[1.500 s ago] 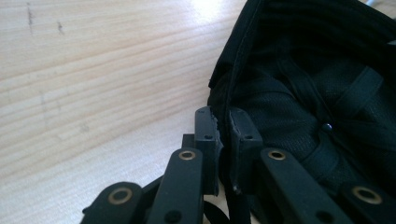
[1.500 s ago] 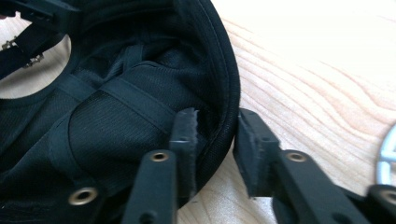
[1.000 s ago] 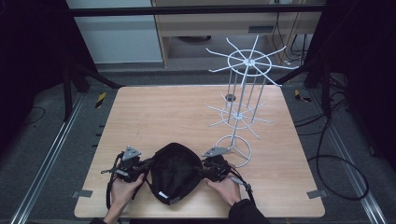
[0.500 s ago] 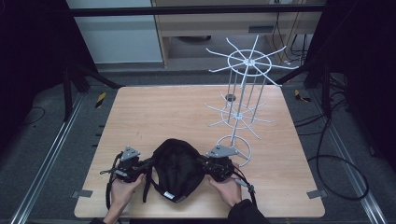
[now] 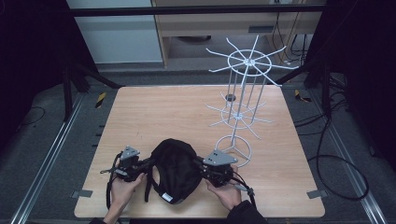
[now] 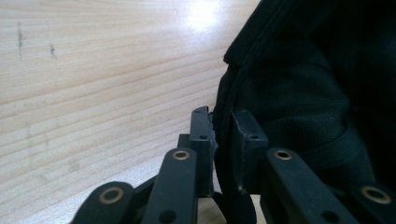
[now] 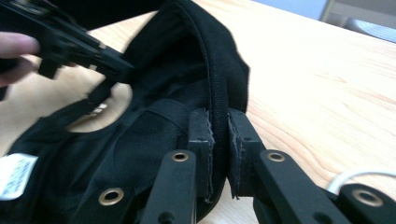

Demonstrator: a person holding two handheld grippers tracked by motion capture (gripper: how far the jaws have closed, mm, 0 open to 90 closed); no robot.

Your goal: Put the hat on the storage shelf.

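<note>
On the near edge of the wooden table, before the wire rack, a black cap is held upside down. It is judged soft and light, best taken by its stiffer rim. That rim is pinched on opposite sides by the nearly closed jaws of the left gripper and right gripper.

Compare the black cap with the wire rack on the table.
The cap is soft black cloth lying low at the near edge of the table; the rack is stiff white wire standing tall farther back. The left claw and right claw pinch the cap; the rack stands untouched. Both rest on the table.
</note>
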